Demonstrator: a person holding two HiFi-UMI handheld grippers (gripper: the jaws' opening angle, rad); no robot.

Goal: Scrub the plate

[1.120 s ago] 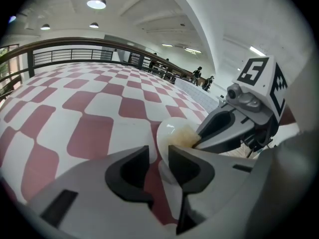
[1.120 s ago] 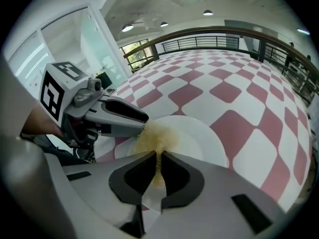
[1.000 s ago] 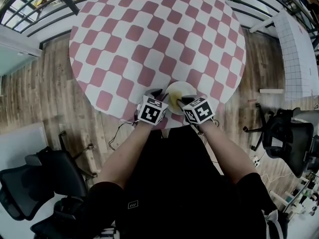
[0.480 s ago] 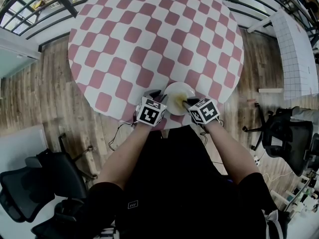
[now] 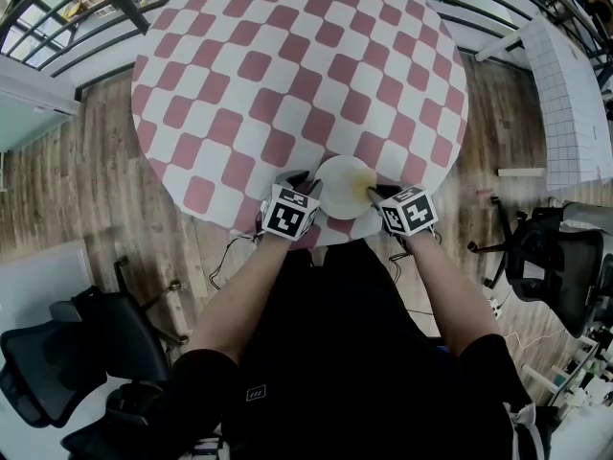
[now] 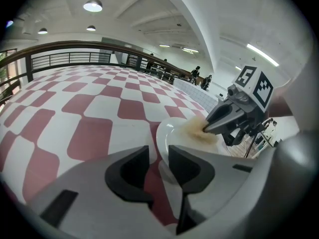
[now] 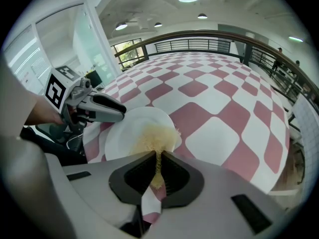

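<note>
Plate scrub at the near edge of the checkered bench [image 5: 287,65]

The white plate [image 5: 337,192] sat right at the bench's near edge. The left gripper [image 6: 158,156] had its fingers pinched on the plate's rim, while the right gripper [image 7: 157,158] had its fingers clamped on a yellow scrub pad [image 7: 158,136] pressed onto the plate's right side.

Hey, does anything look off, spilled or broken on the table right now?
Nothing stands out. The plate sits on the checked table near its edge, its rim clamped in the left tongs. The right tongs hold a yellow scrubber against it. No spill or damage shows.
</note>
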